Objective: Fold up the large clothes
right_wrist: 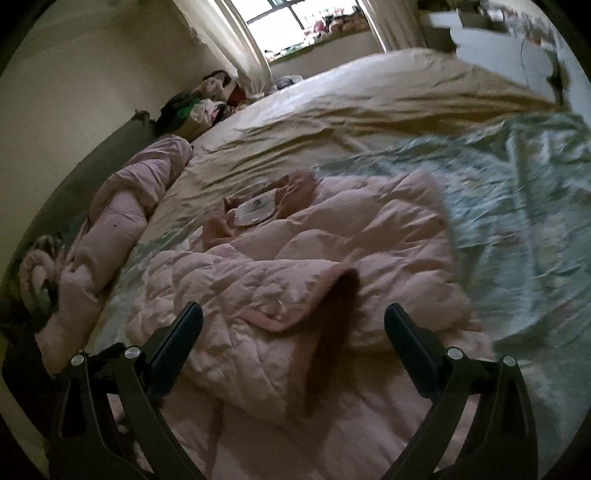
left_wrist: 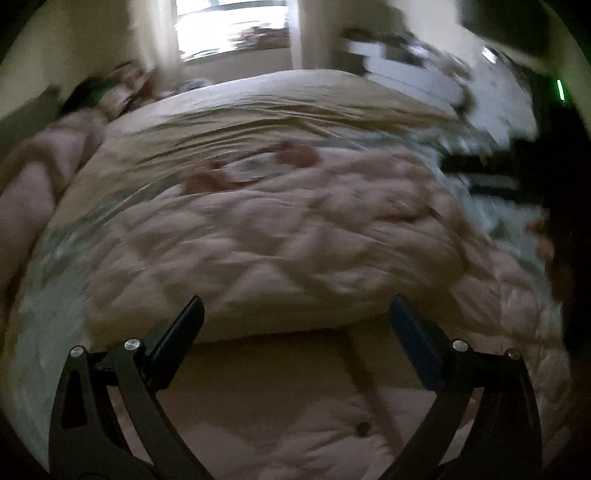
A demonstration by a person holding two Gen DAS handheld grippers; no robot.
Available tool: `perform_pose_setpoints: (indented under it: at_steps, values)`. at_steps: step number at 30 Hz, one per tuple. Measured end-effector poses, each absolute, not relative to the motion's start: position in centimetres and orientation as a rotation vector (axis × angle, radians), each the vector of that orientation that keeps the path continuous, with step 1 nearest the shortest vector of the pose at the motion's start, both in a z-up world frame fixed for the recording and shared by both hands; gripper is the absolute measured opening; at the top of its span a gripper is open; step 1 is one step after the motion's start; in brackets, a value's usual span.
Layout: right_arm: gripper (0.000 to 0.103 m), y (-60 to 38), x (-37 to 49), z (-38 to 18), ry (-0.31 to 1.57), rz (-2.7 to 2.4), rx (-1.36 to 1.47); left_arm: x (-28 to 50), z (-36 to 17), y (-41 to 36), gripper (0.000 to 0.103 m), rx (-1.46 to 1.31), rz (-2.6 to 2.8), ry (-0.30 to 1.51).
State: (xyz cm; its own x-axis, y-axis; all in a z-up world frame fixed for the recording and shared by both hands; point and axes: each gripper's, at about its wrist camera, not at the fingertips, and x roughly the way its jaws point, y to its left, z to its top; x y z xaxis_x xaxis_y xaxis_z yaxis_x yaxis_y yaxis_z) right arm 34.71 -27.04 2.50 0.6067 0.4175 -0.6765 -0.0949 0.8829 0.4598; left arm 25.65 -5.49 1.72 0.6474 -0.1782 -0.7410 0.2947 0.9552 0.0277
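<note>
A pink quilted jacket (right_wrist: 295, 258) lies spread on a bed (right_wrist: 351, 110), its puffy, diamond-stitched shell crumpled into soft ridges, a sleeve with a darker pink ribbed cuff (right_wrist: 291, 314) folded across the body and a round white label (right_wrist: 256, 210) showing inside the collar at the far end. The right tongs (right_wrist: 293, 317) hover just above the near part of the garment with their dark fingers spread wide and gripping nothing, the cuff lying between them. In the left wrist view, heavily motion-blurred, the left tongs (left_wrist: 295, 308) also stand wide apart and empty above the jacket (left_wrist: 277, 229), over a smooth pale-pink panel bearing a small dark button (left_wrist: 362, 427). Under the jacket lies a thin, wrinkled pale-green sheet (right_wrist: 517, 206) with a faint print, and beyond it a tan bedspread (right_wrist: 369, 99) rumpled into long folds. A second pink padded bundle (right_wrist: 114, 229), rolled into a thick tube, runs along the left edge of the bed beside the wall (right_wrist: 74, 92). A heap of mixed fabrics (right_wrist: 199, 107) sits in the far corner near pale curtains (right_wrist: 240, 40) that frame a bright window (right_wrist: 306, 26). At the right edge of the left wrist view a dark shape with a green light (left_wrist: 559, 90) shows, too blurred to make out.
</note>
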Motion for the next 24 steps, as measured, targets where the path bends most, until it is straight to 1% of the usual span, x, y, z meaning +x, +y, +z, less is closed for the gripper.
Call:
perform_pose_setpoints:
  at_steps: [2,4,5,8,9,11,13,14,15,19,21,24]
  values:
    - [0.08,-26.5,36.1,1.7,0.907,0.315,0.432,26.0,2.5,-2.8,0.094,0.077,-0.224,0.811]
    - [0.073,-26.2,37.4,0.6,0.942,0.322,0.463,26.3,3.0,0.1,0.094,0.011,-0.164,0.802]
    - [0.071,-26.1,37.9,0.0,0.959,0.322,0.475,26.3,3.1,1.2,0.094,-0.012,-0.144,0.804]
    - [0.069,-25.8,39.1,-1.6,0.986,0.292,0.469,26.4,3.5,5.1,0.094,-0.097,-0.075,0.796]
    - [0.065,-25.7,39.3,-2.0,0.988,0.288,0.46,26.3,3.5,6.2,0.094,-0.117,-0.053,0.792]
    - [0.046,-25.5,39.5,-3.0,0.995,0.314,0.466,26.1,3.6,8.5,0.094,-0.16,-0.008,0.786]
    - [0.031,-25.3,39.6,-3.3,0.994,0.335,0.474,26.2,3.5,10.4,0.094,-0.2,0.032,0.78]
    - [0.019,-25.1,39.4,-2.9,0.977,0.331,0.45,26.1,3.5,11.1,0.094,-0.215,0.042,0.777]
    - [0.011,-24.9,39.3,-2.5,0.957,0.329,0.43,25.9,3.6,12.1,0.094,-0.234,0.054,0.773]
    - [0.009,-23.8,38.6,2.3,0.811,0.373,0.324,26.6,3.6,13.3,0.094,-0.253,0.064,0.775]
    - [0.009,-23.0,38.3,5.8,0.726,0.378,0.23,27.0,3.8,13.4,0.094,-0.237,0.061,0.777]
    - [0.009,-22.3,38.7,8.9,0.661,0.368,0.126,28.0,4.0,12.9,0.094,-0.215,0.052,0.772]
